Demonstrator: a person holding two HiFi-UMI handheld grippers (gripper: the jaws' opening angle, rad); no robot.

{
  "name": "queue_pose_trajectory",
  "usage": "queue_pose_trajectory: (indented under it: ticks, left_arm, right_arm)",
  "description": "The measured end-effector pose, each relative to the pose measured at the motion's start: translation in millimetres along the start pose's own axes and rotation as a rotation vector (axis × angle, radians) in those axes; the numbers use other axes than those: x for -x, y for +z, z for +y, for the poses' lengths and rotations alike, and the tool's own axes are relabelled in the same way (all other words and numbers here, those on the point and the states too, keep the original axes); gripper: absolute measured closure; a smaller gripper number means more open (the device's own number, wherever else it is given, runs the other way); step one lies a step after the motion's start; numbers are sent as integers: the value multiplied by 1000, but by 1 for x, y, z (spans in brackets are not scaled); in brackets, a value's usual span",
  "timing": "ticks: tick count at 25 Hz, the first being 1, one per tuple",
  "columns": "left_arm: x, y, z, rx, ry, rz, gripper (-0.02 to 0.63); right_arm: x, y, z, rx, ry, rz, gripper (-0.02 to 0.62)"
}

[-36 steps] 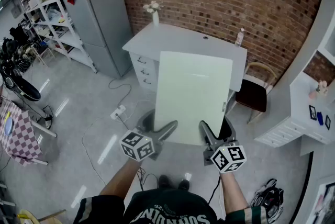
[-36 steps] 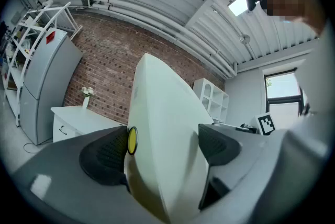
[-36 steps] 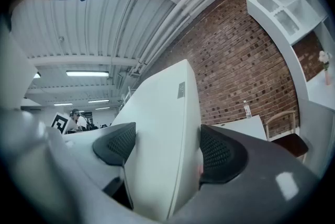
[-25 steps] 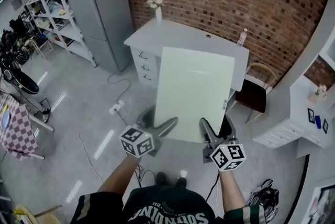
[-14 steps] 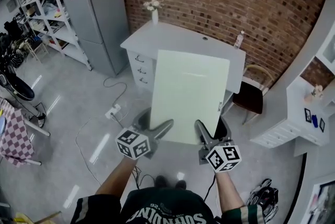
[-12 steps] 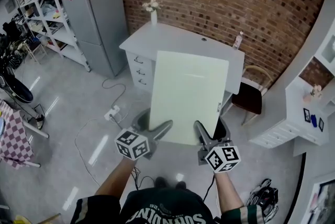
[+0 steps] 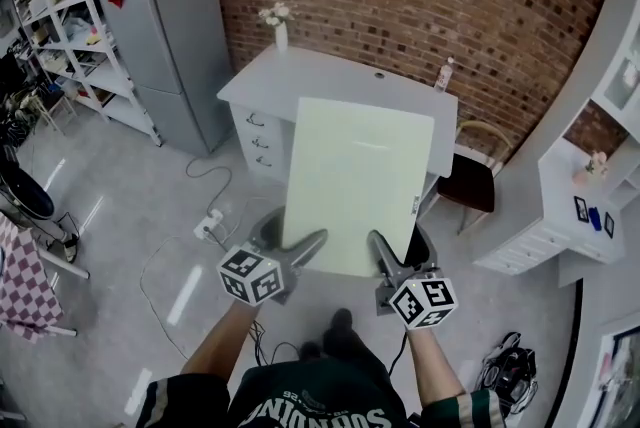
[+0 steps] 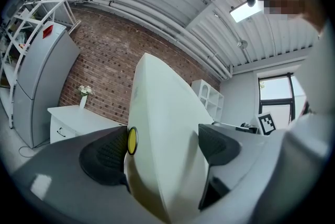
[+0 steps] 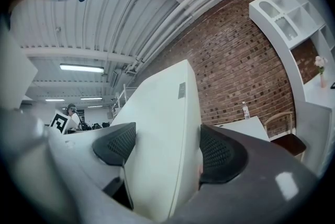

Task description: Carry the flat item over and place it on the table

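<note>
I have the flat board (image 7: pixel 360 181) held by its near short edge, one gripper at each corner. The left gripper (image 7: pixel 290 241) is closed down on the board. In the left gripper view both dark pads press against opposite faces, with the panel filling the gap between them. The right gripper (image 7: pixel 402 251) grips it the same way, its jaws narrowed to the board's thickness with nothing else caught in them.

What matters next is how the board lies to the table (image 7: pixel 300 81). The board's long axis runs straight away from me toward the table. In the head view its far short edge overlaps the table's near edge, but I can't tell from these views whether it is truly over the top or only looks so. Both gripper views show the panel rising away from the jaws, so I judge it is tilted up, not level.

The two grippers sit side by side on my side of the table, neither clearly nearer to it. The left one faces the end with the drawers (image 7: pixel 258 136), and the right one faces the end beside the chair (image 7: pixel 470 178). A vase (image 7: pixel 279 28) stands at the table's far left corner and a bottle (image 7: pixel 443 76) at its far right edge. The middle of the top looks bare, and I would aim the far edge there.
</note>
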State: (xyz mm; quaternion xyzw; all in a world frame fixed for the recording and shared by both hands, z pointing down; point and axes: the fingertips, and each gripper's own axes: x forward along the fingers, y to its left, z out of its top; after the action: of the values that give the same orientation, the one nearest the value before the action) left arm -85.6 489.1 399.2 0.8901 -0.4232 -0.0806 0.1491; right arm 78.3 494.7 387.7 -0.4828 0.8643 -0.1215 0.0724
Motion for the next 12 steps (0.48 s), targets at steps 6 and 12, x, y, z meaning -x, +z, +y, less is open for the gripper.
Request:
queue_pose_trajectory:
  ticks: [6,12]
  left_arm:
    - [-12,-1,11,-7,-8,8,181]
    - [-31,-2,29,-3,-12,25,181]
  right_arm:
    - [-13,-3,-7,-9,-10,-1,221]
    - [-33,-6,-21,-11,-16,6,221]
